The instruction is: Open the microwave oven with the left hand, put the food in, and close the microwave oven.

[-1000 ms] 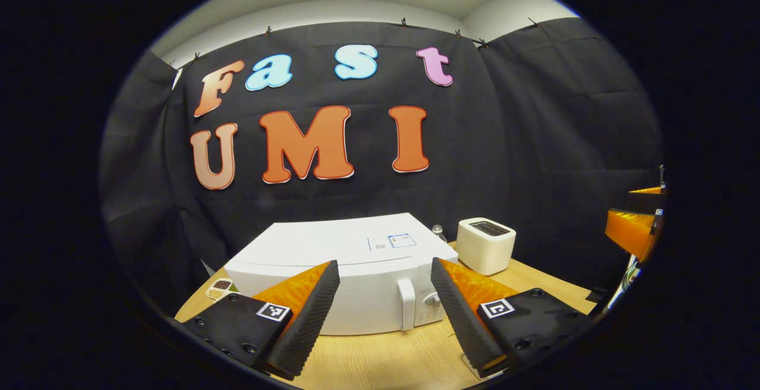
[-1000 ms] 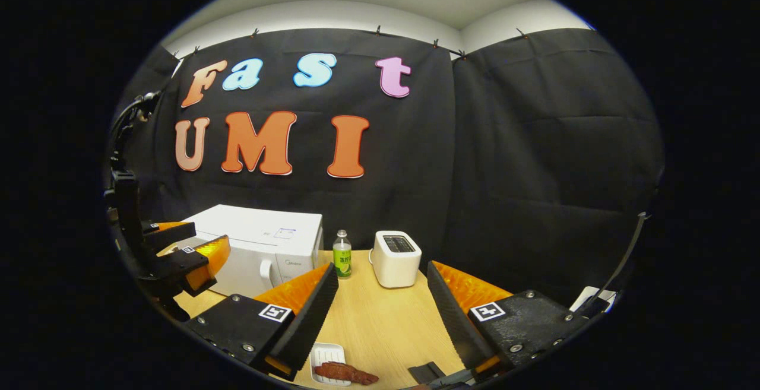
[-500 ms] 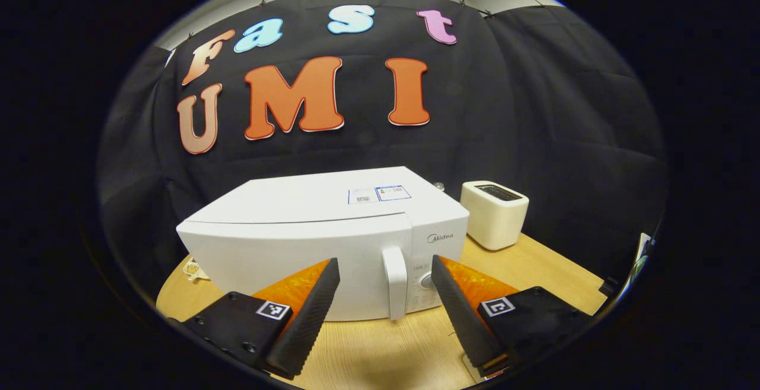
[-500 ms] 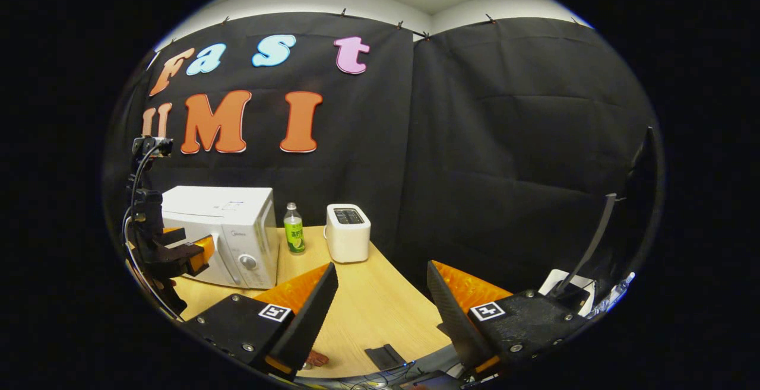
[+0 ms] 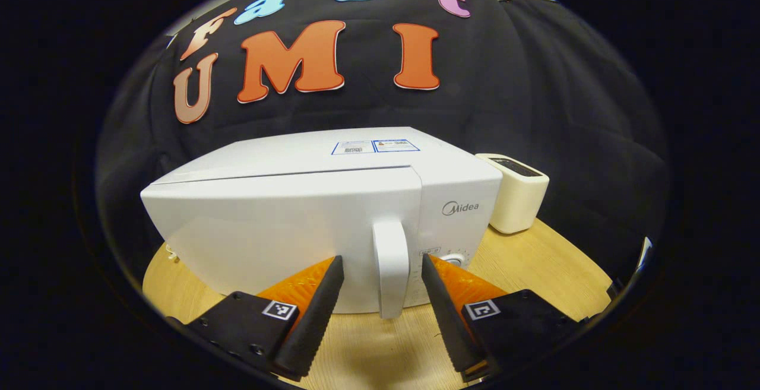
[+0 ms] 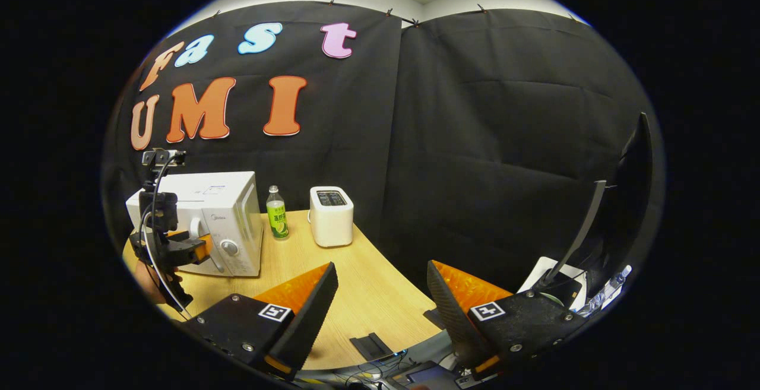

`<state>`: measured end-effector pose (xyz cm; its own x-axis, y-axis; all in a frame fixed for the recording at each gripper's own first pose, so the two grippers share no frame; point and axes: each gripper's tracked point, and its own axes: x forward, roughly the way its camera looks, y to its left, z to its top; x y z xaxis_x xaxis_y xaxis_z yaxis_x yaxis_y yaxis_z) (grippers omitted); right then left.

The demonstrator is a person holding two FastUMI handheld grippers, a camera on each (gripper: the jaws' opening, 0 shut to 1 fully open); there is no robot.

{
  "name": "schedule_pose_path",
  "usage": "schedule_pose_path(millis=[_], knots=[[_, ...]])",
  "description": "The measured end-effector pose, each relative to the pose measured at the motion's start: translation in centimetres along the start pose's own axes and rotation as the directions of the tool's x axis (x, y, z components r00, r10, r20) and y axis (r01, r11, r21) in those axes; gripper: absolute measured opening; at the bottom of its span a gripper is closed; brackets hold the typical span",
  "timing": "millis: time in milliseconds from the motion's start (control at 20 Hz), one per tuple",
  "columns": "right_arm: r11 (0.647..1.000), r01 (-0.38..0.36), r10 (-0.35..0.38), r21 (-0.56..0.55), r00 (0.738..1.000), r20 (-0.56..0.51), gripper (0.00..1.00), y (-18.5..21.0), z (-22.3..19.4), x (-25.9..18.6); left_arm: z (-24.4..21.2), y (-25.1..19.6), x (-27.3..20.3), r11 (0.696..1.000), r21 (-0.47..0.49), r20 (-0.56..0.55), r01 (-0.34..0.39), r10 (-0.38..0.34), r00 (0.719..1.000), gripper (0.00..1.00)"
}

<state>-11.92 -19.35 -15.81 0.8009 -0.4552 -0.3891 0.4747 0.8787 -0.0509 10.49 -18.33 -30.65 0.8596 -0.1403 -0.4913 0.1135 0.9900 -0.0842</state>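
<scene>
Here the left hand-held gripper stands open, its fingers either side of the upright handle of the microwave oven, whose closed door faces it; the right hand-held gripper gapes open over the surface.

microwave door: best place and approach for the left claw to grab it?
Grip the door handle, the upright white bar at the door's right edge beside the dial on the microwave. Come straight in from the front, one finger each side. The left claw is open and already straddles it; close at mid-height, then pull.
</scene>
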Motion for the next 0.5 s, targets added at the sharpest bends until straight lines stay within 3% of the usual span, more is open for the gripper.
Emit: schedule_pose_path(millis=[50,150,200,250,300,350,500], knots=[[1.0,0.0,0.0,0.002,1.0,-0.004,0.94,0.1,0.0,0.0,-0.5,-0.5,0.2,1.0,-0.001,-0.009,0.003,-0.003,1.0,0.81],[1.0,-0.003,0.003,0.006,1.0,-0.018,0.94,0.1,-0.3,-0.1,-0.8,0.6,0.4,0.998,0.025,-0.006,-0.063,0.063,0.998,0.77],[1.0,-0.005,0.005,0.006,1.0,-0.024,0.94,0.2,-0.3,-0.3,-0.8,0.4,0.4,0.998,0.013,-0.003,-0.057,0.057,0.998,0.69],[1.0,-0.005,0.005,0.004,1.0,-0.027,0.94,0.2,-0.5,-0.4,-1.2,-0.3,0.4,0.999,0.001,-0.018,-0.032,0.032,0.999,0.54],[1.0,-0.004,0.004,0.001,1.0,-0.031,0.94,0.1,-0.7,-0.5,-1.1,-0.4,0.5,0.998,0.021,-0.018,-0.055,0.055,0.998,0.51],[1.0,-0.004,0.004,-0.001,0.999,-0.036,0.94,0.1,-0.8,-0.5,-1.1,-0.4,0.5,0.997,0.029,-0.024,-0.066,0.067,0.997,0.32],[1.0,-0.014,0.013,-0.006,0.999,-0.051,0.94,0.0,-1.4,-1.0,-1.1,-0.2,0.6,0.998,-0.001,-0.014,-0.061,0.061,0.998,0.26]])
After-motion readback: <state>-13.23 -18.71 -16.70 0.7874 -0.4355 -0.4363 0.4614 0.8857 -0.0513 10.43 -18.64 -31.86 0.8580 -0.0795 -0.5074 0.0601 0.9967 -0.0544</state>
